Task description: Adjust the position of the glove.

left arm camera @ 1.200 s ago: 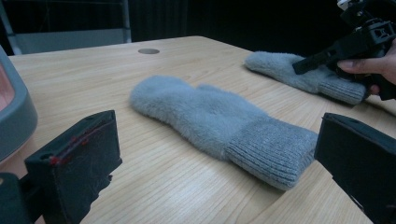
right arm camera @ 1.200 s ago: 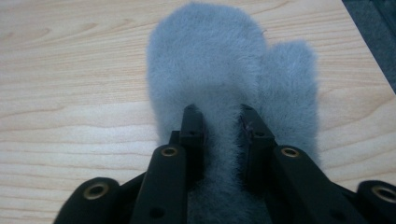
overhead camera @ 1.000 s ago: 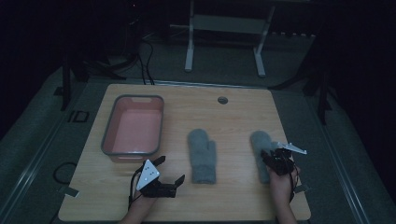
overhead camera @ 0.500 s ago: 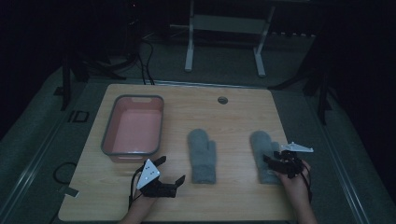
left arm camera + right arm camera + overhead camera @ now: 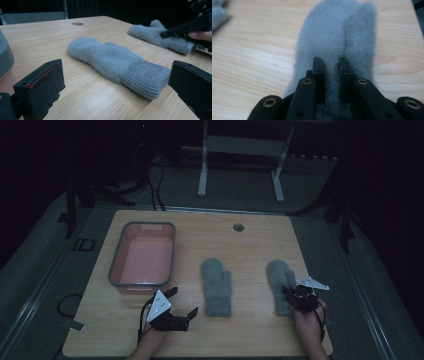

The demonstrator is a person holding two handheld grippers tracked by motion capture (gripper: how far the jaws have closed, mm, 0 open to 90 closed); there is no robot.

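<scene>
Since the earlier frame our right gripper (image 5: 289, 296) has just closed its jaws; now we pinch the right mitten (image 5: 337, 37) at five o'clock on the table (image 5: 250, 240). Our left gripper (image 5: 182, 304) stays spread.

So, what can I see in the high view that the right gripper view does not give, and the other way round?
High view alone: the pink tub at the table's left, the left gripper with jaws open near the middle mitten's cuff, and the floor stand behind the table.

Right gripper view alone: a ridge of fleece pinched between the right gripper's black jaws, which have just been closing.

Both: the right mitten, flat on the wooden table, with that gripper on its cuff end.
</scene>
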